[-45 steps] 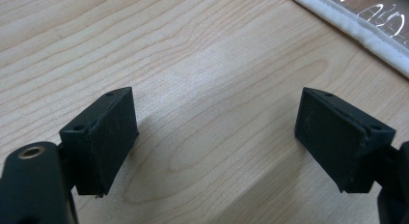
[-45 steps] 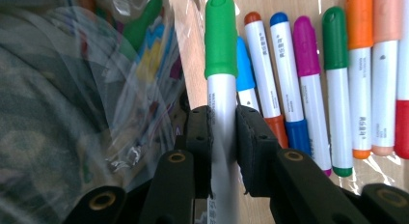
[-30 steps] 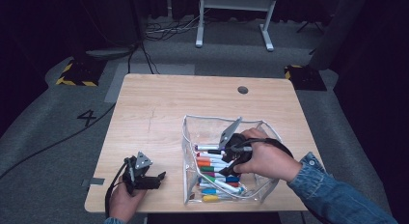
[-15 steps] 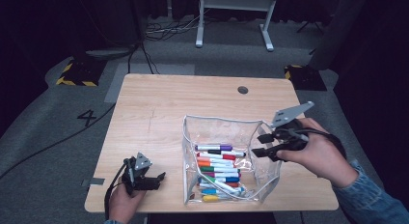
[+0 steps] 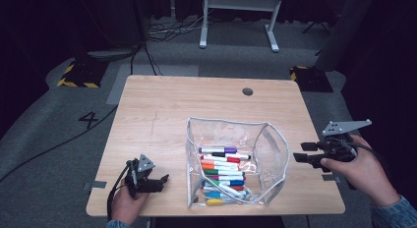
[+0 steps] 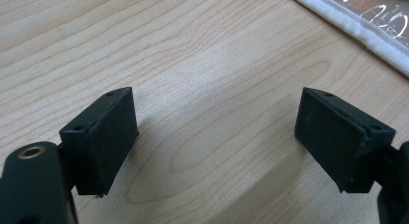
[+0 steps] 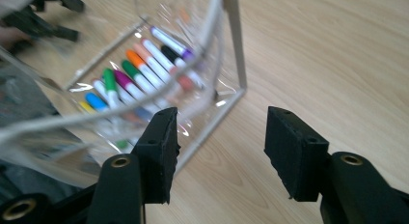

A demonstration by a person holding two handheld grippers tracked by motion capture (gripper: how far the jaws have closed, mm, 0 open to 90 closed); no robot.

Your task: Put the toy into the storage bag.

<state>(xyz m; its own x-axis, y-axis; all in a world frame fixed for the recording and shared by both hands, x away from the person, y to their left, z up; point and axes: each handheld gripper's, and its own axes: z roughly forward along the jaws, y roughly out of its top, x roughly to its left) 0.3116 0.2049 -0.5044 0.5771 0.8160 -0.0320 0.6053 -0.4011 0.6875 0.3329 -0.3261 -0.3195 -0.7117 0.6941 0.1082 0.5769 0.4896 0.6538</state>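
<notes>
Markers [image 5: 223,169] in the clear pouch [image 5: 275,154] are lying just left of your right gripper [image 5: 305,153], whose fingers [image 7: 161,147] have just been opening, holding nothing.

Bright tabletop, dark surroundings, blurred edges

The table [image 5: 162,110] is looked down on from above its near edge, facing the far edge. Bare wood beside the clear pouch [image 6: 359,28] is seen very close through the left gripper view. The same pouch [image 7: 144,89] (from the right edge) is faced by the right gripper view.
</notes>
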